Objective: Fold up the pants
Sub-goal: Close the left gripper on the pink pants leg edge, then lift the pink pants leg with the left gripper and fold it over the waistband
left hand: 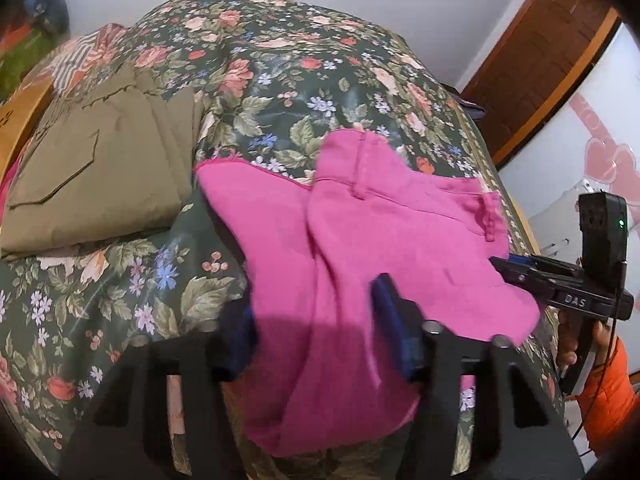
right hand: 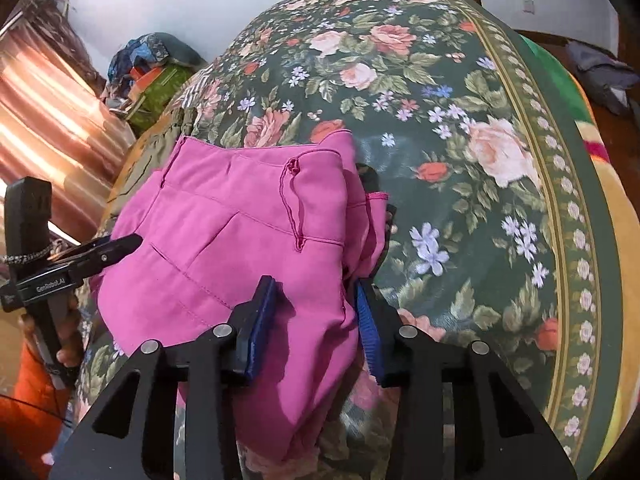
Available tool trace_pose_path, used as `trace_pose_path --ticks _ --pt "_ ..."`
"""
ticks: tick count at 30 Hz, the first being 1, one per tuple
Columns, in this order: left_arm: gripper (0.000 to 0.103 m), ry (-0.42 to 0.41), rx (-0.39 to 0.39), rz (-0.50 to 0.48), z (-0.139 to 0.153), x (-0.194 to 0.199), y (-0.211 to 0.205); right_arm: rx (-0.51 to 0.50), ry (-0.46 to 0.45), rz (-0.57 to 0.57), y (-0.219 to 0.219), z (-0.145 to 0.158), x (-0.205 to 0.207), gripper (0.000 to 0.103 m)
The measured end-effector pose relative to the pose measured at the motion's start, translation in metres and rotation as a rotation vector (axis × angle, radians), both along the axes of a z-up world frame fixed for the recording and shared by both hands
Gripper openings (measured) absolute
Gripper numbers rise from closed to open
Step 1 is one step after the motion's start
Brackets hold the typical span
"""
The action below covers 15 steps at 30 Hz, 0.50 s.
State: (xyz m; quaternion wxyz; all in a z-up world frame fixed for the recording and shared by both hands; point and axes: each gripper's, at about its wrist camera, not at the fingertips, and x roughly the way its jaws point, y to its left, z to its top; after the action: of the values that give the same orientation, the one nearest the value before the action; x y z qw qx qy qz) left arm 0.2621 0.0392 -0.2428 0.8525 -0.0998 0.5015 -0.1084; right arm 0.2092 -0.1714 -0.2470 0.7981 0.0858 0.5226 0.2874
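Observation:
Pink pants (left hand: 360, 240) lie bunched on the floral bedspread (left hand: 280, 80), waistband and belt loops up. They also show in the right wrist view (right hand: 240, 220). My left gripper (left hand: 316, 320) has pink cloth draped between its blue pads, with a wide gap between them. My right gripper (right hand: 316, 312) has a fold of the pants between its blue pads, also with a gap. Each gripper shows in the other's view, the right one (left hand: 504, 266) and the left one (right hand: 128, 242), tips at the edge of the pants.
Folded olive-green pants (left hand: 100, 168) lie on the bed (right hand: 480, 120) to the left. A wooden door (left hand: 540, 60) and white wall stand at the right. A pile of clothes and boxes (right hand: 152, 76) sits beyond the bed. The bed's edge (right hand: 580, 240) runs along the right.

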Motion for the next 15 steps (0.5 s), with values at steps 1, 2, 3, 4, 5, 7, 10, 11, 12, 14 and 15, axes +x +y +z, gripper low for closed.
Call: trace_pose_path --ticks 1,2,3,4,5,7,10,11,12,14,15 --pt "0.044 -0.002 0.003 -0.005 0.001 0.000 -0.001 -0.001 -0.004 0.005 0.002 0.000 0.000 0.033" --pt "0.040 -0.003 0.005 -0.010 0.001 0.001 -0.002 -0.004 -0.006 0.009 0.004 0.000 0.001 0.031" --pt "0.038 -0.005 0.006 -0.015 0.002 0.001 -0.003 -0.004 -0.010 0.012 0.005 0.001 0.002 0.028" --pt "0.037 -0.007 0.008 -0.019 0.002 0.001 -0.003 -0.004 -0.018 0.014 0.007 0.002 0.001 0.027" --pt "0.034 -0.011 0.012 -0.022 0.003 0.001 -0.004 -0.005 -0.023 0.015 0.007 0.002 0.001 0.025" --pt "0.029 -0.025 0.024 -0.026 0.006 -0.001 -0.005 -0.014 -0.041 0.016 0.009 0.005 0.000 0.021" --pt "0.024 -0.044 0.028 -0.030 0.015 -0.004 -0.005 -0.015 -0.074 0.013 0.009 0.013 -0.002 0.017" --pt "0.023 -0.050 0.024 -0.028 0.018 -0.005 -0.004 -0.011 -0.079 0.011 0.010 0.015 -0.001 0.016" --pt "0.022 -0.057 0.022 -0.024 0.021 -0.006 -0.003 -0.010 -0.086 0.014 0.010 0.017 -0.002 0.015" --pt "0.021 -0.076 0.033 -0.019 0.029 -0.008 -0.001 -0.009 -0.117 0.019 0.012 0.025 -0.005 0.014" --pt "0.021 -0.088 0.036 -0.018 0.033 -0.010 0.000 -0.007 -0.131 0.026 0.013 0.029 -0.007 0.014"
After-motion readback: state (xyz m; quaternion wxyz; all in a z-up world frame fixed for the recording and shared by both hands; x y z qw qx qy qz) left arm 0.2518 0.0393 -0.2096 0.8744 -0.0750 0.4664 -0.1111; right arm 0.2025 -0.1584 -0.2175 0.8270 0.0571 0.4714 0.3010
